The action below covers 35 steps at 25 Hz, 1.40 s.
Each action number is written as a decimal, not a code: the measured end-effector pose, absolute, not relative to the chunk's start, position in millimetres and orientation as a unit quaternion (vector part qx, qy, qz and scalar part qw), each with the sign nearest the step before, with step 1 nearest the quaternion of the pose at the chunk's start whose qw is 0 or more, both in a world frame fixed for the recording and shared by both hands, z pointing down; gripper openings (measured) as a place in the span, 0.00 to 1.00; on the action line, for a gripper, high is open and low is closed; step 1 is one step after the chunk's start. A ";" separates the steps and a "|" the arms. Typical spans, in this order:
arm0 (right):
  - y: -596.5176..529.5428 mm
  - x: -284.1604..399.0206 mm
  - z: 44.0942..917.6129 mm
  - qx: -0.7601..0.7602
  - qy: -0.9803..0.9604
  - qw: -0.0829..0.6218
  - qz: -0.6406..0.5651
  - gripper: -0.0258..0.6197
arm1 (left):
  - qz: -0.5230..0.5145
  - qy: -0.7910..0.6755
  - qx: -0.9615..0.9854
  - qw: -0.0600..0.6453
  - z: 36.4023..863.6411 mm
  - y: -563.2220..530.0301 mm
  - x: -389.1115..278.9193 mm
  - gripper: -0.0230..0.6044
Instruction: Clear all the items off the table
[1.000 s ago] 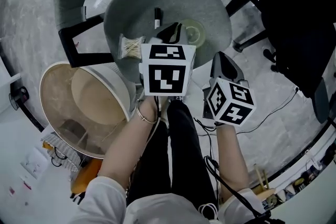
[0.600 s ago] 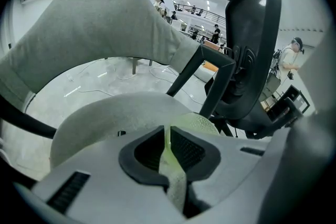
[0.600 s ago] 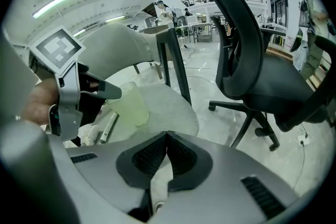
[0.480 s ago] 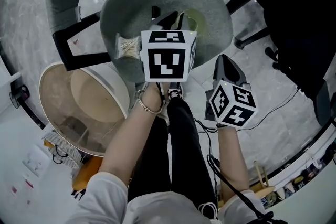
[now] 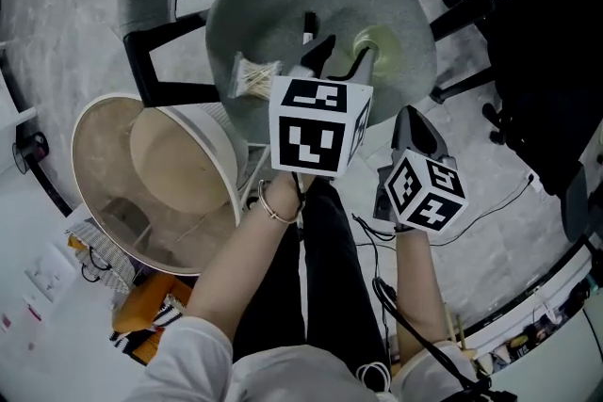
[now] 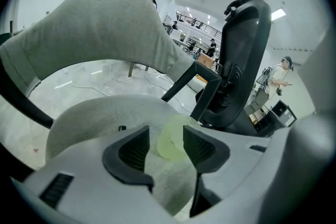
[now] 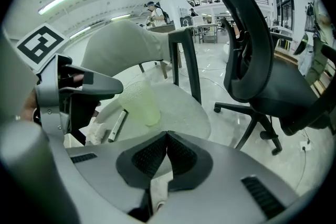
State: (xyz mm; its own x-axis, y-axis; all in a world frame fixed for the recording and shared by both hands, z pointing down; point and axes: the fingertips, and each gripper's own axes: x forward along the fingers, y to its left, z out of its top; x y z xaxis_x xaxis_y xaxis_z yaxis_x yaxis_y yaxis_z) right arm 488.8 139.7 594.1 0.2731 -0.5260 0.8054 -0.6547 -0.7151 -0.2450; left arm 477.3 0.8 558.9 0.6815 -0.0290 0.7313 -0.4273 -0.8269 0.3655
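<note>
Left gripper view puts the pale green cup (image 6: 170, 140) right in the gap of your left gripper (image 6: 165, 147). The jaws are spread and not yet pinching, a width that looks chosen to straddle it. A second ago those jaws were nearly together; they've just been opening. The cup stands upright at the far right of the round grey bench (image 5: 273, 5), with the marker (image 5: 308, 25) and packet (image 5: 252, 78) to its left and the bin (image 5: 221, 146) waiting near left. Your right gripper (image 7: 167, 157), jaws together and empty, stays back at the near edge, probably to keep clear.
</note>
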 end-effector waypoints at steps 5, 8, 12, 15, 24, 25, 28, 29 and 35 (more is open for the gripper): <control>117.2 456.5 590.3 0.783 -0.399 0.080 0.471 0.08 | 0.359 -0.151 0.880 0.271 541.3 -6.6 419.3 0.34; 101.0 424.4 581.0 0.764 -0.431 0.095 0.470 0.08 | 0.353 -0.187 0.868 0.294 533.2 -5.3 353.9 0.34; 66.6 369.1 548.1 0.738 -0.493 0.124 0.445 0.08 | 0.312 -0.271 0.852 0.321 502.1 -9.5 248.0 0.17; 34.6 307.1 508.4 0.712 -0.548 0.130 0.419 0.08 | 0.274 -0.327 0.840 0.334 470.0 -9.0 163.1 0.13; -17.4 107.0 330.7 0.620 -0.713 0.128 0.303 0.08 | 0.167 -0.483 0.828 0.228 271.7 -6.1 -56.5 0.05; -16.6 91.5 308.2 0.617 -0.721 0.123 0.291 0.08 | 0.155 -0.494 0.828 0.216 248.0 -3.9 -75.8 0.05; -11.0 51.3 248.6 0.608 -0.743 0.116 0.255 0.08 | 0.116 -0.514 0.828 0.193 190.0 2.8 -120.0 0.05; -5.9 40.0 233.5 0.602 -0.750 0.118 0.246 0.08 | 0.105 -0.519 0.827 0.188 174.9 7.1 -130.1 0.05; 9.7 -8.4 156.0 0.581 -0.784 0.098 0.196 0.08 | 0.073 -0.566 0.813 0.118 92.8 18.3 -181.2 0.05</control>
